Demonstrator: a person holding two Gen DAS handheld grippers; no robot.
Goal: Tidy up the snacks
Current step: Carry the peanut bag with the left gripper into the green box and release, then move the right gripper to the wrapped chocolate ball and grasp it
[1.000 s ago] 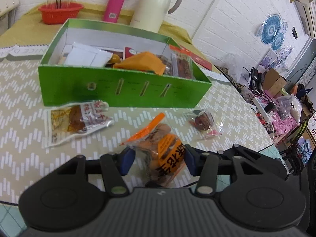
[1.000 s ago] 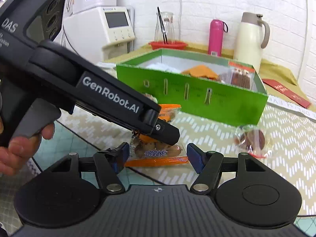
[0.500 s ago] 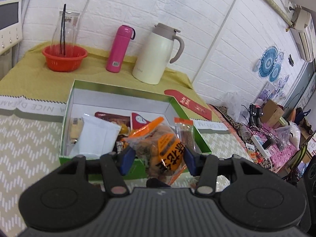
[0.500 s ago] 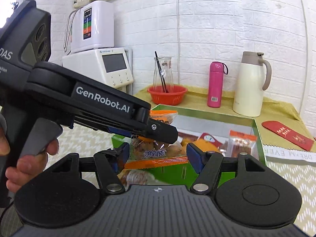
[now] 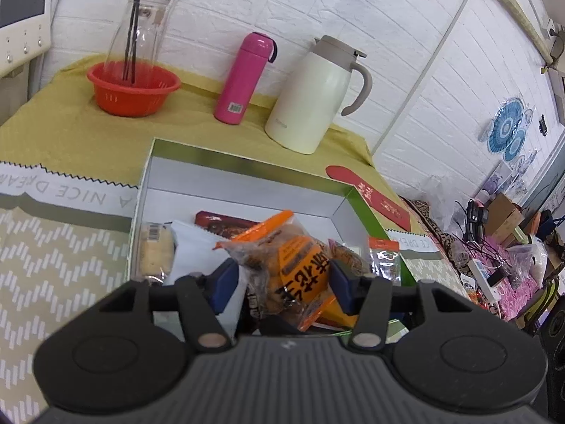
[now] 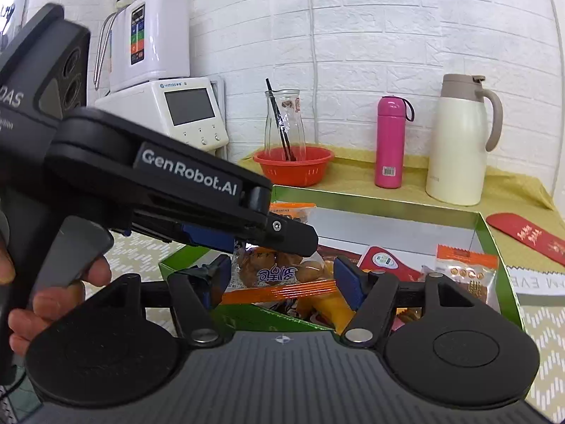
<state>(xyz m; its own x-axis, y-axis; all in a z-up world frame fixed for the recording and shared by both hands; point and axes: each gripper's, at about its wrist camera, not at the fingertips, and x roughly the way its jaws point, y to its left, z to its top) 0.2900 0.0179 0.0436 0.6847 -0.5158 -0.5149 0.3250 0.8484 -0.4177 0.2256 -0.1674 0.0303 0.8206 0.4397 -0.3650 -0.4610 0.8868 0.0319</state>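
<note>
**Snack packet hangs over the box as the left fingers let go**

Closest in, the left gripper (image 5: 280,284) has the orange snack packet (image 5: 293,275) between its blue fingers (image 5: 226,282), and those fingers have just been opening. On the left side there is a sliver of daylight between pad and wrapper; on the right the pad looks just against it, so this reads as a release in progress, not a firm clamp. The packet sits above the near edge of the green box (image 5: 247,166), which makes sense: that is where the other snacks already lie.

Its long axis runs from low beside the gripper up and away, tilted, with the orange sealed end (image 5: 263,226) pointing up and to the left, toward the far wall of the box.

From the other side, the right gripper (image 6: 282,279) has its fingers standing apart and empty, simply trailing behind the packet (image 6: 279,272). The left gripper (image 6: 247,229) reaches across that view, packet dangling under its tip.

Beyond the box, on the surface (image 5: 63,134), stand a red basket (image 5: 132,88), a pink bottle (image 5: 243,77) and a cream jug (image 5: 314,95).
</note>
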